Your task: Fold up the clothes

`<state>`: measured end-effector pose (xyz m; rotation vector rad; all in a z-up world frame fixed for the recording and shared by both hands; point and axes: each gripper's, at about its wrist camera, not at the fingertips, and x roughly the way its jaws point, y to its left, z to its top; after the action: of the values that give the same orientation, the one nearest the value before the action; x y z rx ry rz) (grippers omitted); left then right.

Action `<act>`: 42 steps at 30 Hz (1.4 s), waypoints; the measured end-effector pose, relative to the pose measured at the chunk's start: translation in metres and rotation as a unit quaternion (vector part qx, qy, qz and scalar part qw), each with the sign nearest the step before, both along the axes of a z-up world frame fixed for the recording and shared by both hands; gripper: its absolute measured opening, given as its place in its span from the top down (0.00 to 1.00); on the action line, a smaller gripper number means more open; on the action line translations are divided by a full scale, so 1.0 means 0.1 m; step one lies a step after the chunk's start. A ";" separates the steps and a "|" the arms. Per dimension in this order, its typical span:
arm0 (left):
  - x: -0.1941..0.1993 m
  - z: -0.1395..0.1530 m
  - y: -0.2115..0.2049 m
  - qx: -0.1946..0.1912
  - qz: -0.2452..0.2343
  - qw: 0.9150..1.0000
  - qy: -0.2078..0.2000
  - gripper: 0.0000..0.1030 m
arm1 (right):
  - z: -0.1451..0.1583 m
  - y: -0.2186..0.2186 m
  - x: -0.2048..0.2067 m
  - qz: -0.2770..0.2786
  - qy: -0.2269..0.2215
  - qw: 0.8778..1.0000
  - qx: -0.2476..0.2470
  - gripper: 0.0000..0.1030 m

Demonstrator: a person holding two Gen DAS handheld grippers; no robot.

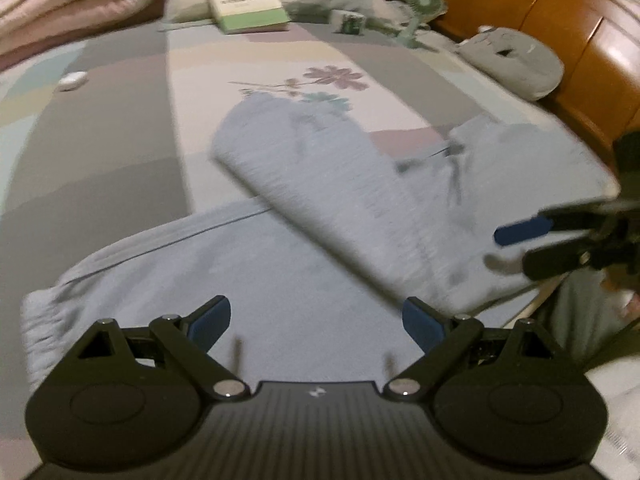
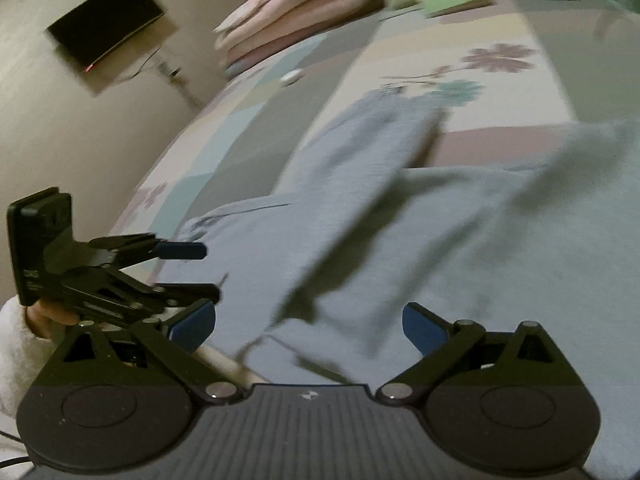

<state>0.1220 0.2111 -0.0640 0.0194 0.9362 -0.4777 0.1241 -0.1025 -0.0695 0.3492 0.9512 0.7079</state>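
Observation:
A light blue-grey garment [image 1: 304,264], seemingly trousers, lies spread on the patchwork bed cover. One long part [image 1: 320,176] is laid diagonally over the rest. My left gripper [image 1: 316,324] hovers open just above the near fabric, nothing between its blue pads. My right gripper [image 1: 512,250] comes in from the right edge, also open, over the garment's right side. In the right wrist view, the right gripper [image 2: 308,326] stands open over the blurred cloth [image 2: 460,240]. The left gripper [image 2: 210,271] shows at the left, open, held by a hand [image 2: 48,316] in a white sleeve.
A folded pink quilt [image 1: 72,0], a green-and-white book [image 1: 244,0], a small green fan [image 1: 420,4] and a grey cushion [image 1: 516,60] lie at the bed's far end. A wooden headboard [image 1: 560,12] runs along the right. A small white object [image 1: 72,80] sits on the cover.

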 end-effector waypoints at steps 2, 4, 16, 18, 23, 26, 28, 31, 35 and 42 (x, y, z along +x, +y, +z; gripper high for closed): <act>0.12 -0.03 -0.05 -0.047 -0.013 0.999 0.015 0.10 | -0.06 -0.15 -0.05 -0.028 0.006 1.000 0.007 0.01; 0.25 -0.12 -0.04 -0.082 -0.002 0.996 0.034 0.10 | -0.12 -0.28 -0.10 -0.048 0.012 0.999 0.017 0.01; 1.02 -0.60 0.05 -0.275 0.062 0.951 0.129 0.11 | -0.30 -0.61 -0.16 -0.087 0.026 0.996 0.028 0.01; 1.10 -0.63 0.06 -0.287 0.069 0.948 0.120 0.11 | -0.32 -0.64 -0.15 -0.085 0.026 0.996 0.028 0.01; 1.20 -0.67 0.06 -0.303 0.077 0.944 0.103 0.11 | -0.37 -0.65 -0.13 -0.085 0.029 0.996 0.027 0.01; 1.18 -0.67 0.05 -0.298 0.082 0.946 0.093 0.14 | -0.38 -0.68 -0.15 -0.088 0.028 0.995 0.030 0.01; 1.15 -0.66 0.04 -0.287 0.089 0.950 0.087 0.26 | -0.34 -0.67 -0.18 -0.091 0.018 0.996 0.015 0.01; 1.11 -0.63 0.00 -0.259 0.085 0.960 0.071 0.33 | -0.27 -0.65 -0.21 -0.096 -0.002 0.995 -0.014 0.01; 1.07 -0.59 -0.02 -0.230 0.085 0.968 0.060 0.74 | -0.28 -0.63 -0.22 -0.099 -0.008 0.994 -0.041 0.01; 1.02 -0.54 0.04 -0.235 0.084 0.967 0.053 0.80 | -0.26 -0.46 -0.25 -0.095 -0.031 0.985 -0.143 0.01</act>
<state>0.2235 0.2146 -0.1183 -0.5174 0.9009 -0.5372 0.0995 -0.1481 -0.0958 0.1599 0.9308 0.3988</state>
